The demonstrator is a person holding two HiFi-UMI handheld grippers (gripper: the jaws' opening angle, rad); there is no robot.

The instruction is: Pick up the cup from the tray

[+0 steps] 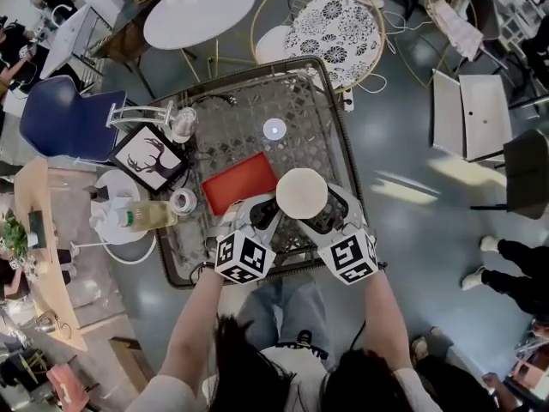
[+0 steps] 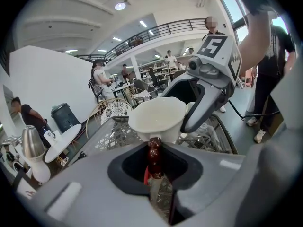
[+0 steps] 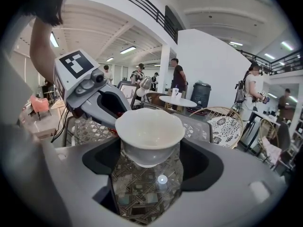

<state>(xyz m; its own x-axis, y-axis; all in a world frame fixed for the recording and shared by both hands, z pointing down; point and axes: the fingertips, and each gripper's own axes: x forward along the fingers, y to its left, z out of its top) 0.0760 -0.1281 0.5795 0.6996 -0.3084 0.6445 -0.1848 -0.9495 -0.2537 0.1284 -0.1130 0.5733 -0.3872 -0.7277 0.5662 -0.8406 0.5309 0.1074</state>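
A white cup point(image 1: 301, 194) with a wavy rim hangs above the woven glass-topped table point(image 1: 240, 118), just right of the red tray point(image 1: 238, 183). My right gripper point(image 1: 312, 213) is shut on it: in the right gripper view the cup point(image 3: 149, 131) sits upright and empty between the two jaws of the right gripper point(image 3: 151, 161). My left gripper point(image 1: 264, 213) is at the cup's left side. In the left gripper view the cup point(image 2: 158, 117) stands right at the tips of the left gripper point(image 2: 152, 160). Its jaws are nearly together, with only red showing in the slit. Whether they pinch any part of the cup is hidden.
On the table's left stand a framed deer picture point(image 1: 147, 160), a glass jar point(image 1: 182, 125), a bottle point(image 1: 141, 217) and a small tin point(image 1: 183, 201). A small white disc point(image 1: 274, 129) lies mid-table. Beyond are a round white table point(image 1: 199, 11) and a wicker chair point(image 1: 334, 28).
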